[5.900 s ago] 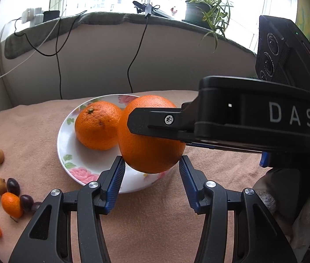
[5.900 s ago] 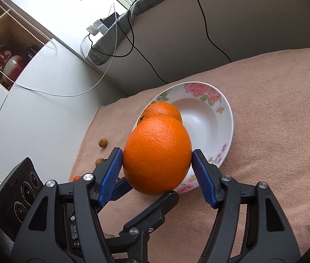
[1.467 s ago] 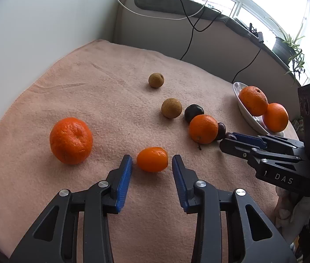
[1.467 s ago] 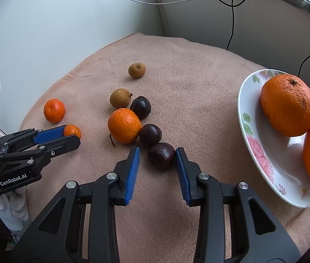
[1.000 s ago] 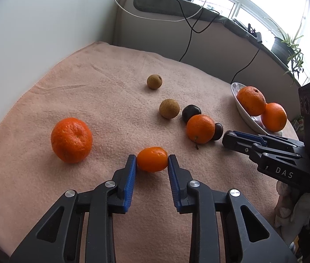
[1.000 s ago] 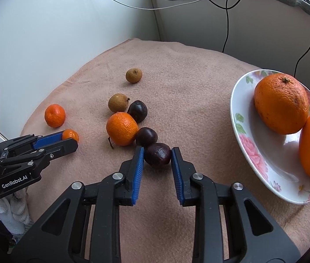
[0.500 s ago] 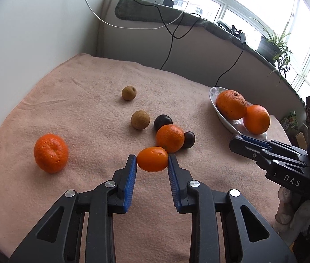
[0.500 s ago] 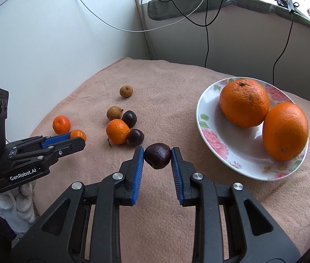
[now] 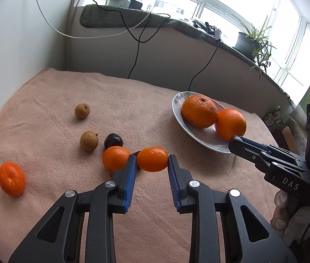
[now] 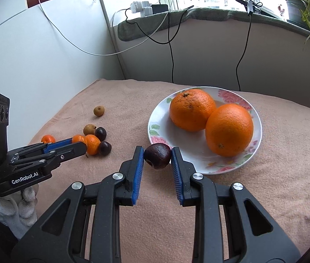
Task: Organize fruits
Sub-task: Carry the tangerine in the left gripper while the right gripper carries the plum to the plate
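Both fruits, on the towel a second and a half ago, are now lifted and carried toward the plate.

Item 1: small orange fruit [image 9: 152, 159], pinched between the blue pads of the left claw [image 9: 152, 164], held clear above the pink towel [image 9: 45, 131] covering the desk, in front of a mandarin [image 9: 115, 158].

Item 2: dark plum [image 10: 157, 156], pinched at its sides by the right claw [image 10: 157, 161], held just short of the near rim of the floral plate [image 10: 155, 122].

Item 3: plate contents, two large oranges [image 10: 191, 109] touching each other, filling most of the dish.

Item 4: remaining on the towel, a second mandarin [image 9: 11, 182] well apart at left, two brown fruits [image 9: 89, 141], two dark plums [image 10: 100, 133].

Risks, as judged: round, smooth fruit gripped only at the fingertips may slip out if the grip eases in transit; little free room on the plate, so a released fruit may roll off the rim; both claws converging on one plate may knock together.
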Action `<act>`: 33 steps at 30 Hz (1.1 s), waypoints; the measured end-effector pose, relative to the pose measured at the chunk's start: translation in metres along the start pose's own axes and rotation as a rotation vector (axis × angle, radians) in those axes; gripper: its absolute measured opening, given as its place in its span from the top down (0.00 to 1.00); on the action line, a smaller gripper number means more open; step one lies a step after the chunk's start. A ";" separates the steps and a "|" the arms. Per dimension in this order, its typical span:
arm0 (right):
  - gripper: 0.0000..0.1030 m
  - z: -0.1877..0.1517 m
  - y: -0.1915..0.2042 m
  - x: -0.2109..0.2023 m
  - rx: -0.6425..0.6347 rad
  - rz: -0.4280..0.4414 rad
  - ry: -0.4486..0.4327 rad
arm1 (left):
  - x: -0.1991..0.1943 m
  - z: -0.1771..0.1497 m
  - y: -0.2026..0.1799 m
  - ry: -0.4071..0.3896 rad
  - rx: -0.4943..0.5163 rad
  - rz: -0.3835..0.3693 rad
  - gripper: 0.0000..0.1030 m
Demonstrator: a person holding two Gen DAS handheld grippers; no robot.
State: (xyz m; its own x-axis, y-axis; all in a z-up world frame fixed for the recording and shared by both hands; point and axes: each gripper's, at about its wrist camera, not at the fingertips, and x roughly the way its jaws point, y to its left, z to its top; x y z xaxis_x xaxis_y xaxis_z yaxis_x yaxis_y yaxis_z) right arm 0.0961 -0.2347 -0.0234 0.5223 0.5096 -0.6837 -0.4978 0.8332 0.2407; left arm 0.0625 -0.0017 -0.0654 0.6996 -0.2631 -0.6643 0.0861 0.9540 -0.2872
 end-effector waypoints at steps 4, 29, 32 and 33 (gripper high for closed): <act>0.74 0.001 -0.008 -0.002 0.015 -0.017 -0.007 | 0.008 0.006 -0.014 0.000 0.020 -0.028 0.74; 0.74 0.005 -0.026 0.009 0.013 -0.080 -0.001 | 0.057 0.030 -0.067 0.029 0.152 -0.042 0.74; 0.74 0.005 -0.026 0.011 0.009 -0.083 0.001 | 0.059 0.030 -0.068 0.036 0.159 -0.042 0.74; 0.74 0.005 -0.026 0.011 0.009 -0.086 0.002 | 0.060 0.030 -0.069 0.037 0.161 -0.040 0.74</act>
State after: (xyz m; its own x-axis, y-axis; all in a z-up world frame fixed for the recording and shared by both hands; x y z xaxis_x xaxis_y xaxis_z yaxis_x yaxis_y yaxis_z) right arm 0.1180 -0.2500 -0.0336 0.5616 0.4362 -0.7031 -0.4454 0.8755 0.1873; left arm 0.1202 -0.0788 -0.0645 0.6672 -0.3037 -0.6802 0.2283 0.9526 -0.2013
